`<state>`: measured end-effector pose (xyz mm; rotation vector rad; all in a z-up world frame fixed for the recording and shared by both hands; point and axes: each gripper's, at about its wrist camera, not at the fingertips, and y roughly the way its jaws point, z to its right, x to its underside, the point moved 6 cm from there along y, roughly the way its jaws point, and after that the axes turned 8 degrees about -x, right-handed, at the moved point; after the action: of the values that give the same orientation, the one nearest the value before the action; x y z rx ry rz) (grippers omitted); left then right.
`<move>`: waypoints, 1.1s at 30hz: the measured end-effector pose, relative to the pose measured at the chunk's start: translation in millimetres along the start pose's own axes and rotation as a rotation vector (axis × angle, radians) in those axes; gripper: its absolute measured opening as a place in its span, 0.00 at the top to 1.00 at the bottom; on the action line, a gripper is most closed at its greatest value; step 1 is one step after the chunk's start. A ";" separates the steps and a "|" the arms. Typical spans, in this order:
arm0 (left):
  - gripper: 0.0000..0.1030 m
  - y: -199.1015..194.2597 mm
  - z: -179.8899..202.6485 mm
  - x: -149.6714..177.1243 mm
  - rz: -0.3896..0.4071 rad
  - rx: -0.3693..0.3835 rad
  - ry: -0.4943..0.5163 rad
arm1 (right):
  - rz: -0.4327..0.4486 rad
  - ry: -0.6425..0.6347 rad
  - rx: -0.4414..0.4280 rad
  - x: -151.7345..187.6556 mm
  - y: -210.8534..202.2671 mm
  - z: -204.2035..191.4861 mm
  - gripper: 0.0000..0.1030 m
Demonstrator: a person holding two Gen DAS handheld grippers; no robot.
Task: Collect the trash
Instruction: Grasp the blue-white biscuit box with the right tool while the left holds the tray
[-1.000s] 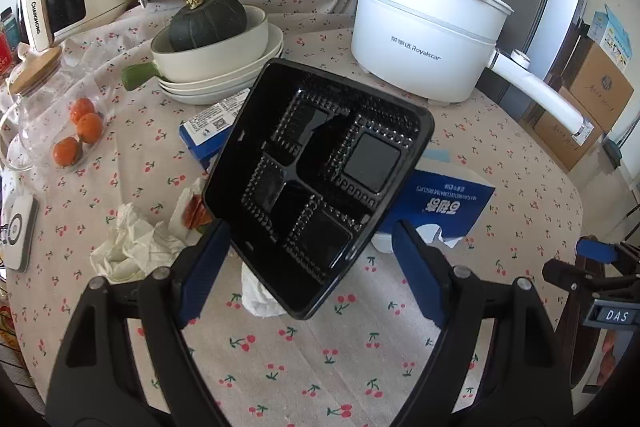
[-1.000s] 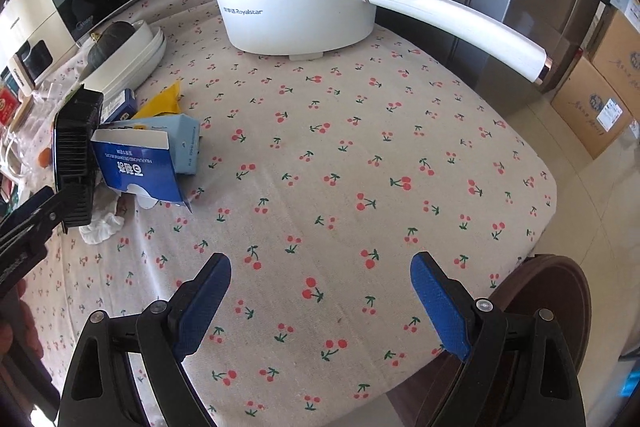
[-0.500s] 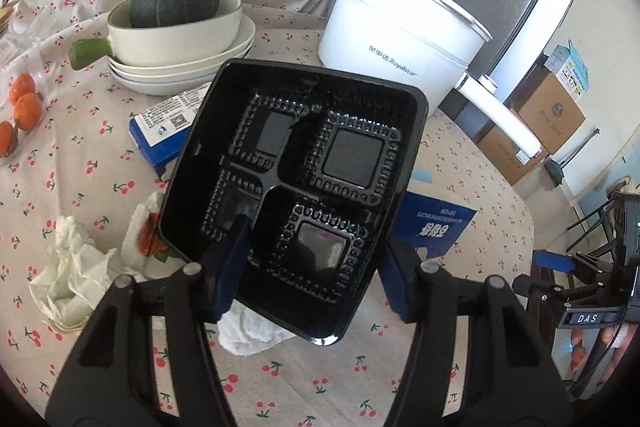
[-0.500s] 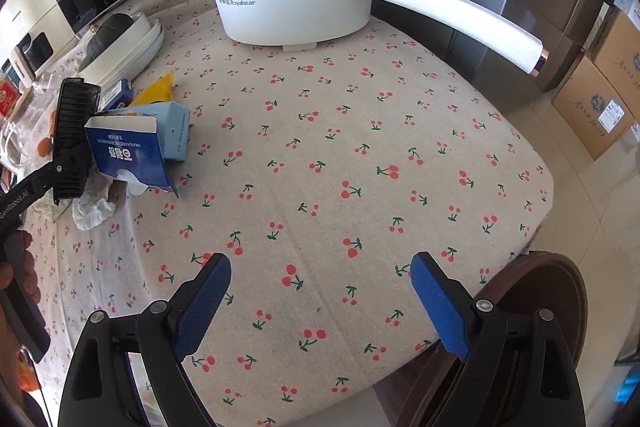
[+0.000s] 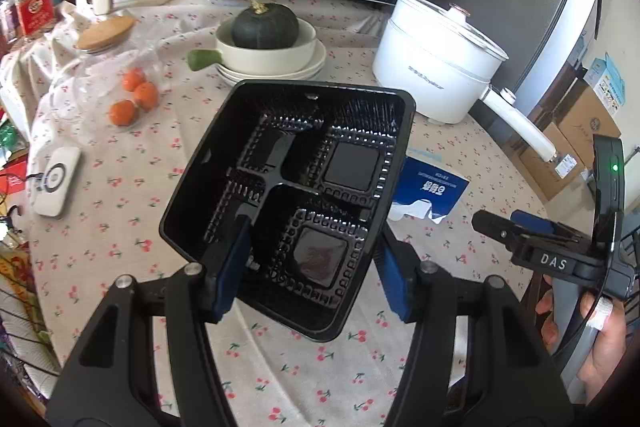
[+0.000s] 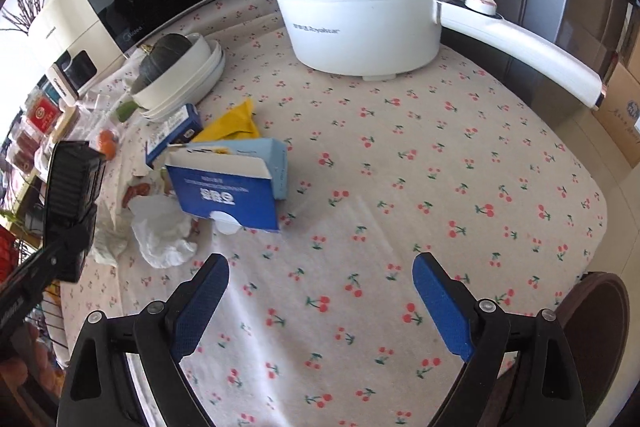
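Lifted clear of the cherry-print tablecloth [image 6: 400,155] since a second ago, the black compartment tray [image 5: 292,187] is now riding in the left gripper [image 5: 312,267], whose jaws, wide apart a second ago, are now pressing on the tray's near end, one blue pad inside a compartment and the other against the outer wall. The tray is hiding the crumpled tissues and wrappers behind it in the left wrist view; only a corner of the blue carton [image 5: 430,187] is peeking out at the tray's right. From the right wrist view the tray is showing edge-on, far left of the carton [image 6: 228,195], with white tissue [image 6: 160,231] and a yellow wrapper [image 6: 236,119] lying beside the carton. The right gripper [image 6: 320,299] is hovering over bare cloth in front of the carton, its jaws standing wide and holding nothing. A hand [image 5: 600,343] is gripping that tool's handle, partly cut off at the frame edge. Behind the carton, the white pot [image 6: 360,11] is standing on the cloth.
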<state>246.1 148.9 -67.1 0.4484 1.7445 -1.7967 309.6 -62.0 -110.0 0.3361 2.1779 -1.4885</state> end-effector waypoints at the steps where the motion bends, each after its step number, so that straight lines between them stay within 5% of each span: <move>1: 0.41 -5.5 -6.0 0.8 0.007 -0.020 -0.004 | 0.007 -0.028 -0.001 -2.1 2.7 -9.6 0.06; 7: 0.41 -18.4 -30.1 -5.1 0.047 -0.086 0.016 | 0.055 -0.061 -0.007 -19.1 23.4 -40.9 0.00; 25: 0.41 -13.3 -39.9 5.8 -0.014 -0.044 -0.056 | 0.067 0.059 0.013 -33.4 80.3 -45.0 0.00; 27: 0.41 -14.5 -38.1 5.0 -0.010 -0.040 -0.053 | 0.058 0.069 -0.010 -30.9 81.5 -42.7 0.09; 33: 0.41 -16.9 -34.1 4.0 -0.006 -0.020 -0.053 | 0.055 0.032 -0.022 -26.8 63.6 -39.1 0.13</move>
<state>227.2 181.2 -59.2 0.3843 1.7269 -1.7778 351.9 -0.1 -136.0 0.4116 2.1904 -1.4385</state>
